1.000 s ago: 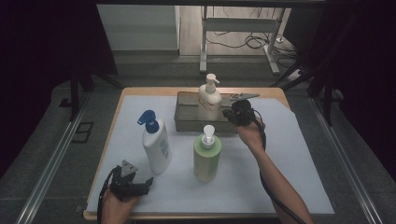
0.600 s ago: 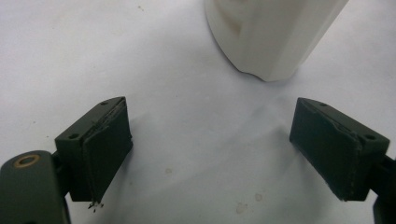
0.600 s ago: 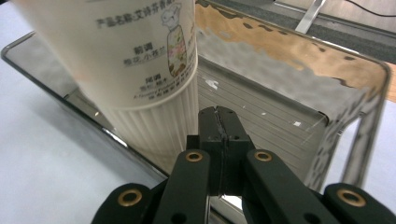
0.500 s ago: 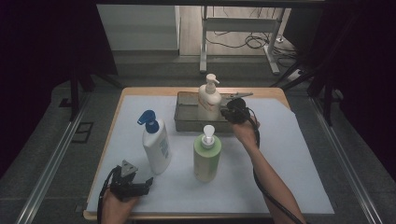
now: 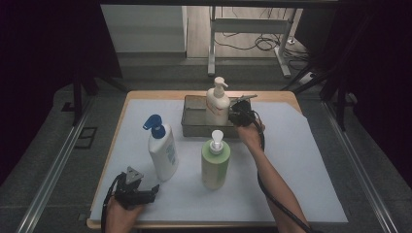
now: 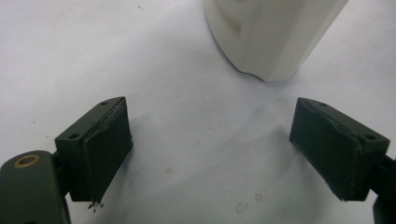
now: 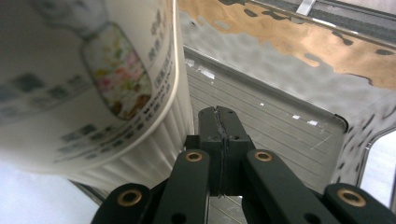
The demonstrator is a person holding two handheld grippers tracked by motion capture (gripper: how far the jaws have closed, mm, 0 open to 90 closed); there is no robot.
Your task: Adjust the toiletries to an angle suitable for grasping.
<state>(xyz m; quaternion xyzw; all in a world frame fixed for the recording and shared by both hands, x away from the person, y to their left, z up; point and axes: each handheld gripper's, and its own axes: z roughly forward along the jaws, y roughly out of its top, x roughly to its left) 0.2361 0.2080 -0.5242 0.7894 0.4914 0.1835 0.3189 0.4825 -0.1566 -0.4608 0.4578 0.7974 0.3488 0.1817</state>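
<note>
Right hand-held gripper: jaws pressed fully together, nothing between them. Tip sits over the metal tray at the far side of the counter, just beside the cream pump bottle standing in that tray. From the right gripper view, the bottle wall is close on one side of the closed jaws; contact can't be confirmed.

Left hand-held gripper: jaws wide apart, nothing held, low over the white sheet at the near left corner. Base of the blue-capped white bottle is just ahead of it, apart from both pads.

Green pump bottle stands upright mid-counter, btwn the person and the tray, near the right forearm.

Judgement: step in hand looks like a nudge or reposition of the cream bottle w/ closed jaws, or an approach before a grip.

Recs:
- If pushing, press low on the body, not near the pump, as a tall bottle tips easily.
- If grasping, open the jaws before coming closer, then centre them on the body.
- Keep forearm and cable clear of the green bottle.
- Watch the tray rim; tip could catch it.
</note>
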